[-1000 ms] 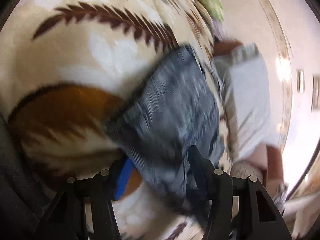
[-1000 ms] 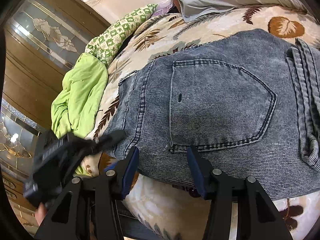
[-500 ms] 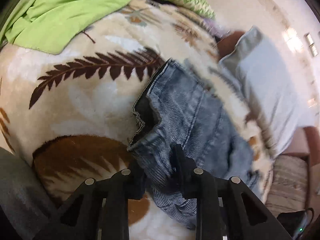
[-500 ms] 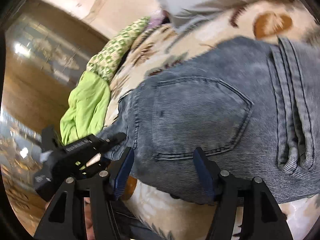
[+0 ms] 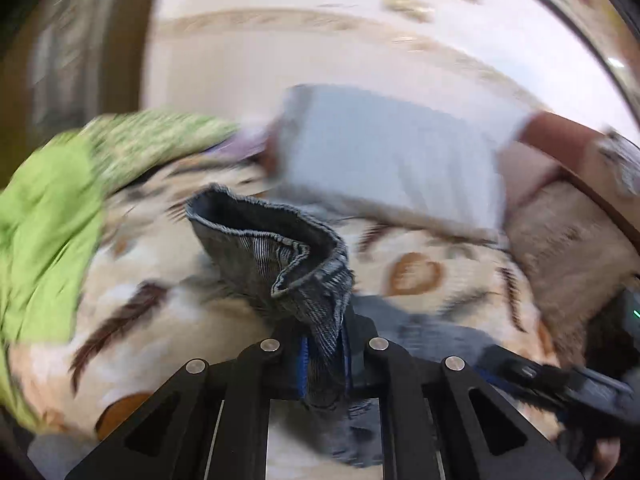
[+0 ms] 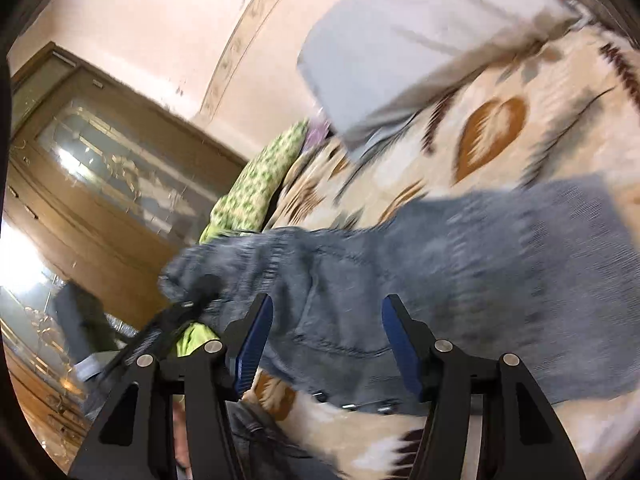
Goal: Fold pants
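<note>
My left claw point(image 5: 324, 354) was closing, pinching the raised denim edge of the pants point(image 5: 276, 256), soft, heavy, floppy cloth on the leaf-print blanket point(image 5: 416, 276), while my right claw point(image 6: 326, 344) stood spread but narrowing over the seat, gripping nothing.

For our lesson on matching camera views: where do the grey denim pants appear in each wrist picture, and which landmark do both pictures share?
Left wrist view: the denim pants stand bunched at centre, rising from the left gripper, whose jaws are closing on them.
Right wrist view: they spread across the lower middle and right, above the right gripper.
Shared landmark: the grey pillow on the leaf-print blanket.
</note>
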A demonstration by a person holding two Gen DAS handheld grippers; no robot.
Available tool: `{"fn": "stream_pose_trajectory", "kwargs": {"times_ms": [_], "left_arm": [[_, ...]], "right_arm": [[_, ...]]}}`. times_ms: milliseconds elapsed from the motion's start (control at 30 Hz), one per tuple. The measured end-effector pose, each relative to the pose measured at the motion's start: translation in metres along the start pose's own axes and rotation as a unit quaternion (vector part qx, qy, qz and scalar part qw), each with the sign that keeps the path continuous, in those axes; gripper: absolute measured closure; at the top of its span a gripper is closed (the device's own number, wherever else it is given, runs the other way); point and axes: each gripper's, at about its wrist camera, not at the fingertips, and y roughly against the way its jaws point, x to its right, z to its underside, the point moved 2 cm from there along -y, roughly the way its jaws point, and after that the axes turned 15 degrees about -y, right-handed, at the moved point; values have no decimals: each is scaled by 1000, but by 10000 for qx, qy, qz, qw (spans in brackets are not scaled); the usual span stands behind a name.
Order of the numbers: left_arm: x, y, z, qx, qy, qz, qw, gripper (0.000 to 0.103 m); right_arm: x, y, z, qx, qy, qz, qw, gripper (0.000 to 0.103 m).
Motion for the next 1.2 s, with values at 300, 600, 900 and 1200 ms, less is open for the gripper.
{"fn": "stream_pose_trajectory", "kwargs": {"times_ms": [300,600,900,1200], "left_arm": [[108,-58,4,-333,-1264,1131,9849,93],[172,-139,37,-1197,-2151,1308,9604,92],[187,-136,24,-1003,-2484,1420,9529,91],[200,-169,50,-1303,-2505,1695,9442,71]], "right_arm": [[48,59,-43,729,-366,-134,9966,40],[101,47,-56,279,-987,-189,9945,36],[105,34,-55,90,-910,246,9955,93],[150,31,-53,50,-1580,872,9836,100]]}}
